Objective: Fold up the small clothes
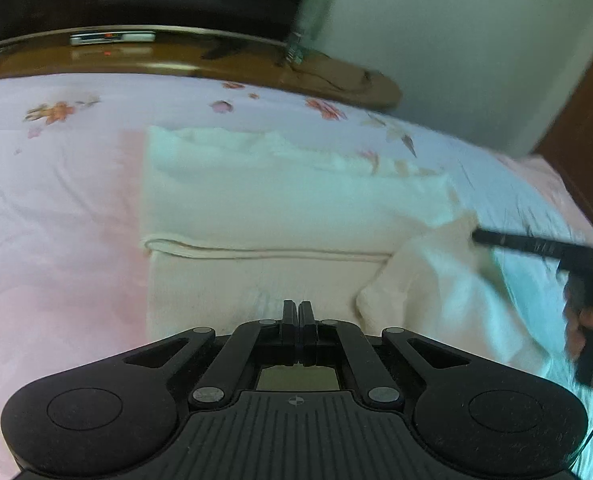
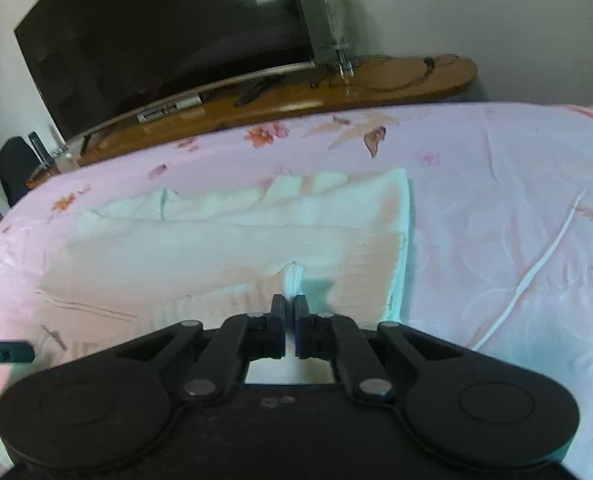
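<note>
A cream garment (image 1: 276,208) lies partly folded on the pink flowered bedsheet (image 1: 56,220), with a hem line running across its middle. My left gripper (image 1: 298,308) is shut just over the garment's near edge, and no cloth shows between its fingers. In the right wrist view my right gripper (image 2: 290,304) is shut on a small ridge of the garment (image 2: 236,248), which rises white between its tips. In the left wrist view that gripper's black finger (image 1: 536,246) comes in from the right, and the garment's right corner is lifted towards it.
A person's hand (image 1: 588,320) holds the right gripper. Beyond the bed's far edge stand a dark television (image 2: 156,32) and a wooden shelf (image 2: 396,76) with a clear glass object (image 2: 336,20). A white cable (image 2: 536,264) lies on the bedsheet (image 2: 496,200) to the right.
</note>
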{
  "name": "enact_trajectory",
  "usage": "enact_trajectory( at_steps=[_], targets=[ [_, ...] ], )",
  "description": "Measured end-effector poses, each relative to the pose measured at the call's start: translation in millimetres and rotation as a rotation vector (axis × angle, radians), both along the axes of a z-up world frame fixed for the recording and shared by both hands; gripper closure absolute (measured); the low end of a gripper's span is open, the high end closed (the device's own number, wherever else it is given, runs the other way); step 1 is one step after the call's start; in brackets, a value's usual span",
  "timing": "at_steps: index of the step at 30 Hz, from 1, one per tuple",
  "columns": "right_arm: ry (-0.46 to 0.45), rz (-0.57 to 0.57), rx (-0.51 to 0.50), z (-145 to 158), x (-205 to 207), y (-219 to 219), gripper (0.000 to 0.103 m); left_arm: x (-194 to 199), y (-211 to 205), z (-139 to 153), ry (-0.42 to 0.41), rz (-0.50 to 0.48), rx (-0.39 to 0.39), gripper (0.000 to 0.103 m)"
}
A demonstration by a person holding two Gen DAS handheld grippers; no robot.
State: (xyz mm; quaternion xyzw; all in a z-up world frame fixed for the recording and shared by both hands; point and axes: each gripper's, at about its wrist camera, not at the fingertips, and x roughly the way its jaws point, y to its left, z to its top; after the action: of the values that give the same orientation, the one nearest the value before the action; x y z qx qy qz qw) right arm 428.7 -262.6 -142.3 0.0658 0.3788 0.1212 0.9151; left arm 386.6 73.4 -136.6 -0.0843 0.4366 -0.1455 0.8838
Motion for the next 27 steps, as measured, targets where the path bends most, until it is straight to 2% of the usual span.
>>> enact_trajectory(
  at_steps=[1, 3, 5, 6, 7, 8, 10, 12, 14, 15, 16, 17, 18, 20, 22, 23, 24, 25, 26, 27],
  targets=[
    [-0.008, 0.004, 0.006, 4, -2, -1, 0.098, 1, -1, 1, -0.01, -0.013, 0.026, 0.103],
    [-0.002, 0.031, -0.005, 6, -2, 0, 0.097, -2, 4, 7, -0.065, 0.027, 0.073, 0.102],
    [0.017, 0.026, 0.006, 6, 0, -2, 0.088, -1, 6, 12, -0.081, 0.01, 0.093, 0.102],
    [0.017, 0.025, 0.017, 5, 1, -4, 0.084, 0, 6, 12, -0.08, 0.006, 0.099, 0.086],
    [0.017, 0.018, 0.015, 5, 0, -4, 0.084, 0, 5, 11, -0.069, -0.002, 0.105, 0.065],
    [0.017, 0.014, 0.015, 4, 1, -5, 0.084, 2, 4, 10, -0.05, -0.012, 0.115, 0.003],
    [0.029, 0.005, 0.019, 1, 3, -6, 0.083, -1, 0, 5, -0.097, -0.019, 0.14, 0.0],
    [0.037, 0.001, 0.023, -2, 5, -7, 0.082, 0, -5, -1, -0.102, -0.039, 0.167, 0.0],
    [0.037, -0.002, 0.016, -3, 6, -7, 0.082, 7, -4, -11, -0.066, -0.046, 0.139, 0.004],
    [0.036, 0.0, 0.013, -3, 7, -6, 0.082, 10, -2, -15, -0.049, -0.05, 0.119, 0.024],
    [0.035, 0.0, 0.015, -3, 7, -6, 0.082, 15, -2, -21, -0.017, -0.064, 0.107, 0.038],
    [0.033, 0.0, 0.017, -2, 9, -6, 0.082, 18, -3, -26, 0.01, -0.074, 0.101, 0.065],
    [0.033, 0.002, 0.017, -3, 10, -5, 0.081, 21, -4, -32, 0.027, -0.077, 0.108, 0.071],
    [0.035, 0.007, 0.008, -5, 13, -4, 0.08, 20, -5, -35, 0.015, -0.081, 0.125, 0.071],
    [0.039, 0.008, 0.006, -7, 17, -4, 0.076, 23, -3, -37, 0.017, -0.07, 0.109, 0.073],
    [0.041, 0.011, 0.006, -9, 18, -4, 0.072, 20, -1, -37, 0.011, -0.059, 0.111, 0.092],
    [0.044, 0.014, 0.004, -10, 20, -4, 0.065, 20, -1, -36, 0.01, -0.054, 0.11, 0.095],
    [0.044, 0.021, 0.003, -11, 21, -4, 0.062, 19, -1, -34, 0.001, -0.045, 0.106, 0.095],
    [0.052, 0.036, 0.005, -12, 22, -3, 0.064, 17, -2, -30, -0.02, -0.036, 0.106, 0.095],
    [0.064, 0.058, 0.005, -13, 22, 0, 0.076, 13, -4, -25, -0.047, -0.025, 0.112, 0.096]
  ],
)
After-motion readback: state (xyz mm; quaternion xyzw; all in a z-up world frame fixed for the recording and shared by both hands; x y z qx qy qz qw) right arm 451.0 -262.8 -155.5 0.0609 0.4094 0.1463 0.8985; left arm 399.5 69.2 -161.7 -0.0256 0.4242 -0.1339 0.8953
